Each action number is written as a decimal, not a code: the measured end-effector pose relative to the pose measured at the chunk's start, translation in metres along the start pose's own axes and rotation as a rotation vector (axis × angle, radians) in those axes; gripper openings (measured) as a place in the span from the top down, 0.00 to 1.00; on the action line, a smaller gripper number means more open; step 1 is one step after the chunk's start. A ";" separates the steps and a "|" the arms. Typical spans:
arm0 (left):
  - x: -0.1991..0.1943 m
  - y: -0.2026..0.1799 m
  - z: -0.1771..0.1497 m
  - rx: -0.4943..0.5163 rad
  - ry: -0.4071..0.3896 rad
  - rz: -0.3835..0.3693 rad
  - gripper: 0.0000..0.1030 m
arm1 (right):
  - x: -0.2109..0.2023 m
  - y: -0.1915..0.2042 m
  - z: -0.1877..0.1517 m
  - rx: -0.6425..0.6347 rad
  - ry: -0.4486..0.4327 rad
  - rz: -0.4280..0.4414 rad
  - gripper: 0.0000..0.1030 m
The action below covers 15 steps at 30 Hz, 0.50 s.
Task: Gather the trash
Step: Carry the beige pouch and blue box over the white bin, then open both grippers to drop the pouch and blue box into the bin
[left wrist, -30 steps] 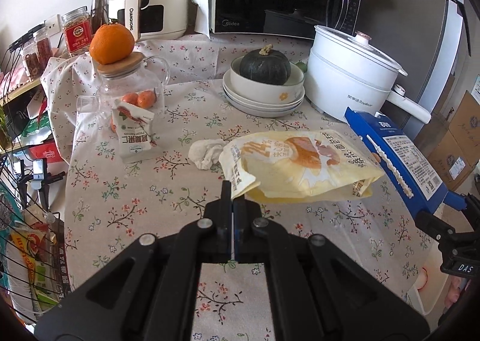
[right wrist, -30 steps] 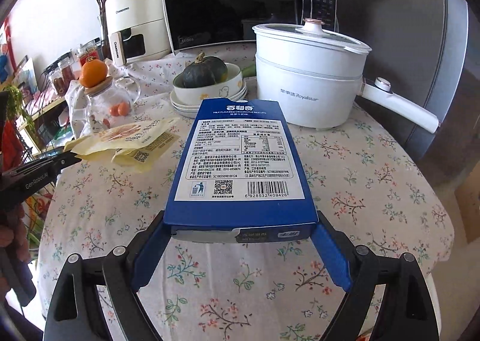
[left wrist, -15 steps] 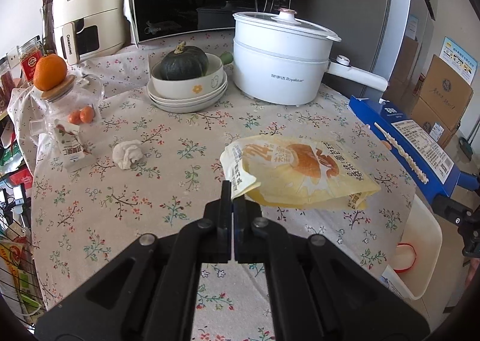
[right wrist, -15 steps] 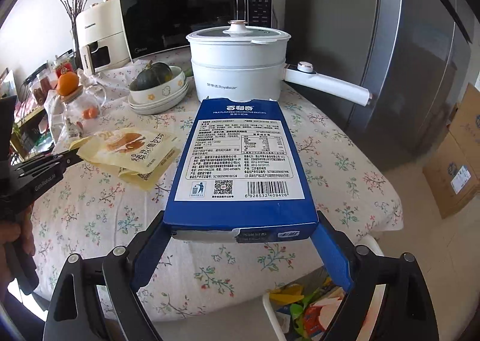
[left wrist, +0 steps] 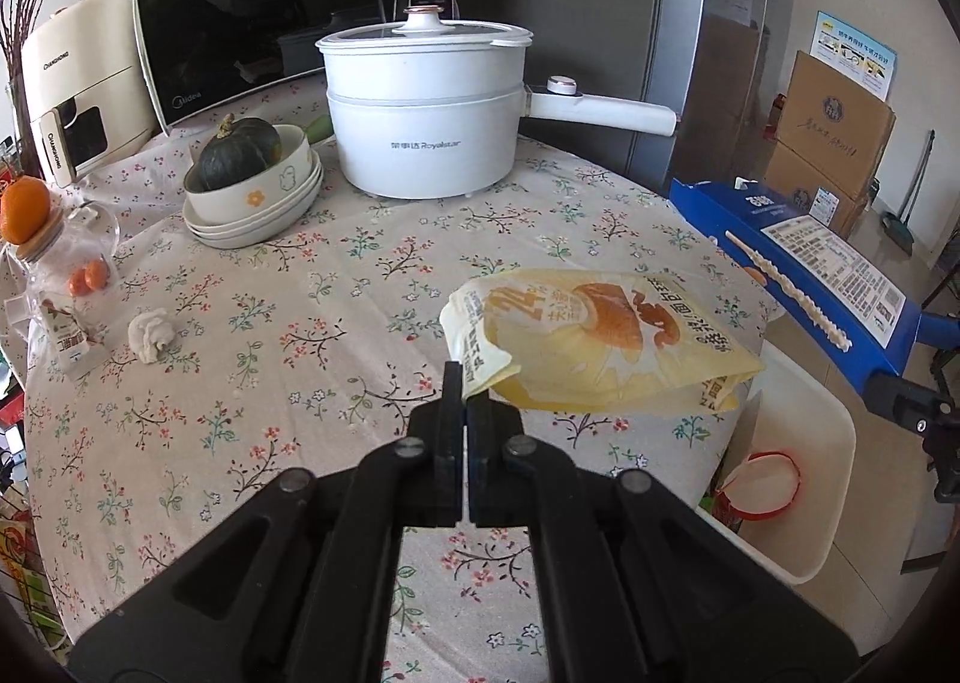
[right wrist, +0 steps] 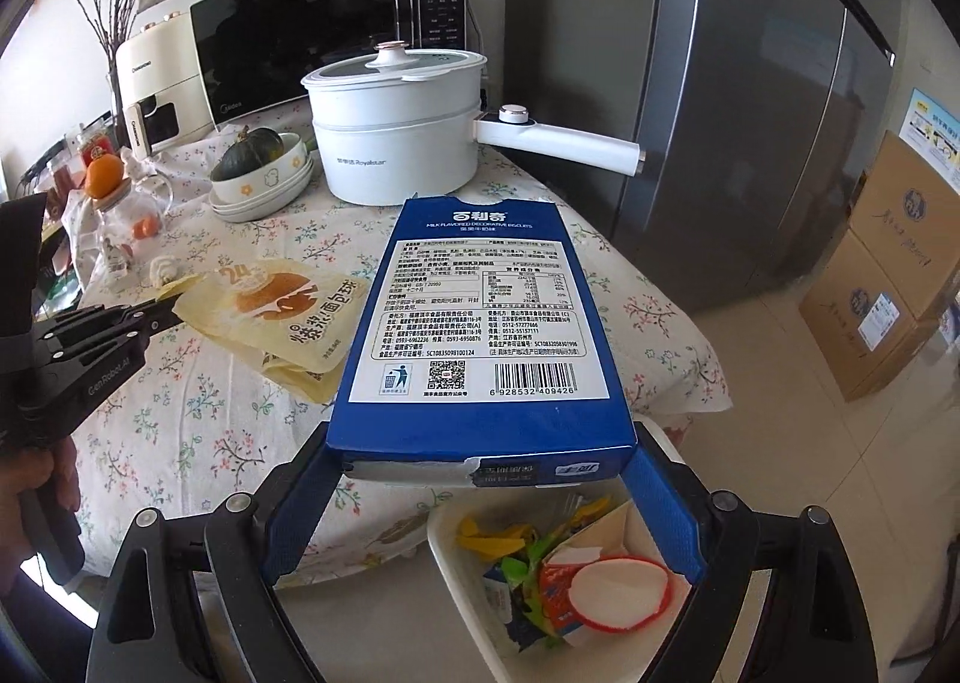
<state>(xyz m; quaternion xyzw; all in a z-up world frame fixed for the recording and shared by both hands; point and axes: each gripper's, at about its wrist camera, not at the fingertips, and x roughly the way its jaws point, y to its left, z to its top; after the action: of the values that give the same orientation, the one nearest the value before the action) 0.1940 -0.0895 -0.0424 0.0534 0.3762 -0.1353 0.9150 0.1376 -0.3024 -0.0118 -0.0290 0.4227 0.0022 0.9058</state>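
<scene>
1. The right tool (right wrist: pixel 480 479) is pinching the blue biscuit box (right wrist: pixel 480 323) across its near end, its blue pads pressing the box's two sides; the box is hanging level, with that end directly above the white bin (right wrist: pixel 474 611) standing on the floor beside the worktop (right wrist: pixel 192 431).
2. The bin is already holding wrappers, a small carton and a red-rimmed lid; some of the collecting looks done.
3. The left tool (left wrist: pixel 465 383) is pressing its fingers together on one corner of the yellow bread bag (left wrist: pixel 600 341); the bag is sagging above the worktop's edge, near the bin but not yet over it, as far as the left wrist view is showing.
4. Judging by this, the box is standing ready for dropping and the bag is needing a further carry outward.
5. Farther back, a crumpled white tissue (left wrist: pixel 151 333) is lying on the flowered cloth, and a small milk carton (left wrist: pixel 71 339) is standing just beside the glass jar (left wrist: pixel 72 257); both look like trash left for collecting.
6. Beyond them, the white pot (left wrist: pixel 426 125), the bowl with a squash (left wrist: pixel 252 185) and the microwave (left wrist: pixel 264 23) are staying out of the job.
</scene>
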 end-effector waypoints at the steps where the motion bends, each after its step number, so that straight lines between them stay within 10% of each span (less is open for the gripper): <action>1: 0.000 -0.007 0.000 0.013 0.000 -0.007 0.99 | -0.002 -0.006 -0.004 0.007 0.008 -0.006 0.11; 15: 0.000 -0.116 -0.021 0.260 0.009 -0.074 0.99 | -0.030 -0.086 -0.051 0.093 0.114 -0.074 0.11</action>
<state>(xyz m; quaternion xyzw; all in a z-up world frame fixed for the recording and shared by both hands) 0.1460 -0.1966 -0.0571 0.1583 0.3612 -0.2167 0.8931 0.0816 -0.3904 -0.0169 -0.0027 0.4721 -0.0524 0.8800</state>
